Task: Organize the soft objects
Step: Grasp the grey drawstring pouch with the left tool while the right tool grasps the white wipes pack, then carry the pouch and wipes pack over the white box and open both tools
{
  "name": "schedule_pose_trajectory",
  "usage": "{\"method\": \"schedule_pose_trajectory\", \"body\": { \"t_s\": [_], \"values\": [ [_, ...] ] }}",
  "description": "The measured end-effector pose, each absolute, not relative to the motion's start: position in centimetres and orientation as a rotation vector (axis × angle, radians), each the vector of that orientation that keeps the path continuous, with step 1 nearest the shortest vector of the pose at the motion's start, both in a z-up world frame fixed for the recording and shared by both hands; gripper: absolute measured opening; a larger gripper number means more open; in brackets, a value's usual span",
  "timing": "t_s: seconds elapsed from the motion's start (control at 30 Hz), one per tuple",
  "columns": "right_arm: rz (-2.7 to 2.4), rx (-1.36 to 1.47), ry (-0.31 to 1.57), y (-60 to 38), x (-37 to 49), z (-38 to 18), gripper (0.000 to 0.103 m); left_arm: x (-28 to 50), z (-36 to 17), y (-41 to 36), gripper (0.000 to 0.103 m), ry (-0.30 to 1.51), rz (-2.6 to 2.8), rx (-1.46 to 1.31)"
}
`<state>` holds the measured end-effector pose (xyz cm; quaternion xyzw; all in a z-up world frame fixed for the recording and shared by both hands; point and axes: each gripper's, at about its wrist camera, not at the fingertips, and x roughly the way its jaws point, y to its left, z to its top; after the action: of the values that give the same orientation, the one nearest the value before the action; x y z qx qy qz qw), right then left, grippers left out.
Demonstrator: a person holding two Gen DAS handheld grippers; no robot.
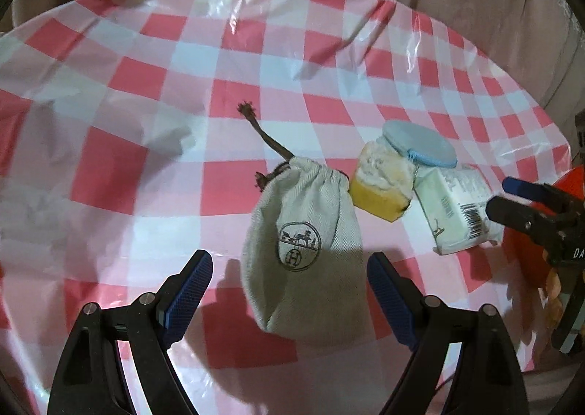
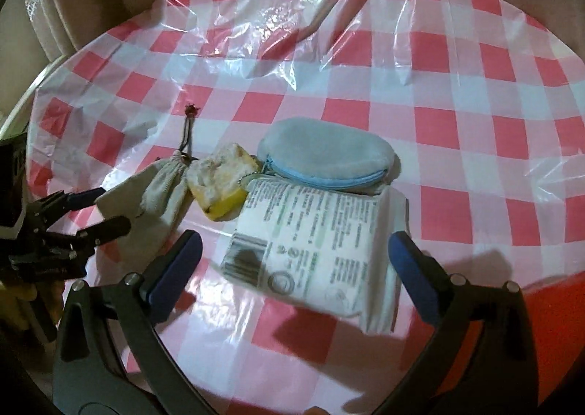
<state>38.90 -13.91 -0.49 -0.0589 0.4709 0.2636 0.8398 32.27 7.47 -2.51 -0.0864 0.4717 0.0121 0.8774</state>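
- Left wrist view: the left gripper (image 1: 289, 290) fills the bottom of the frame, its tongs spread wide on either side of a grey drawstring pouch (image 1: 301, 247) at lower centre, not pinching it.
- Right of the pouch lie a yellow sponge (image 1: 380, 185), a blue round purse (image 1: 420, 143) and a white tissue pack (image 1: 457, 206), on a red-checked tablecloth (image 1: 146, 86).
- Right wrist view: the right gripper (image 2: 292, 270) holds its tongs wide around the tissue pack (image 2: 318, 243) at centre.
- The purse (image 2: 325, 152) sits just above the pack, the sponge (image 2: 219, 185) and pouch (image 2: 161, 192) to the left.
- The left gripper (image 2: 106, 210) shows at the left edge, tongs apart by the pouch.

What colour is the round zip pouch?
Light blue round zip pouch; clearest in the right wrist view.
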Motion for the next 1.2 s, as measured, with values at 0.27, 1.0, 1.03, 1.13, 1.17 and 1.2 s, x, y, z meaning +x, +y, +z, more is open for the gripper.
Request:
{"method": "schedule_pose_trajectory", "body": {
  "t_s": [0.27, 1.0, 1.03, 1.13, 1.17, 1.2],
  "values": [
    [0.511, -0.202, 1.006, -12.3, 39.2, -2.2, 0.102, 33.5, -4.4, 6.2, 0.089, 1.02, 0.018, -0.135],
    [0.479, -0.2, 0.967, -14.7, 36.6, -2.2, 0.097, 31.9, -3.9, 5.2, 0.006, 1.018, 0.013, -0.093],
    [0.477, -0.203, 0.963, -15.0, 36.2, -2.0, 0.097, 31.6, -3.6, 5.3, 0.006, 1.012, 0.014, -0.101],
    [0.471, -0.196, 0.954, -15.7, 35.2, -1.3, 0.097, 30.7, -3.0, 5.3, 0.005, 1.003, 0.017, -0.112],
    [0.471, -0.191, 0.952, -16.0, 34.9, -1.1, 0.097, 30.3, -2.8, 5.4, 0.005, 0.999, 0.02, -0.116],
    [0.473, -0.186, 0.95, -16.2, 34.5, -0.8, 0.097, 30.1, -2.6, 5.4, 0.005, 0.996, 0.023, -0.12]
  ]
}}
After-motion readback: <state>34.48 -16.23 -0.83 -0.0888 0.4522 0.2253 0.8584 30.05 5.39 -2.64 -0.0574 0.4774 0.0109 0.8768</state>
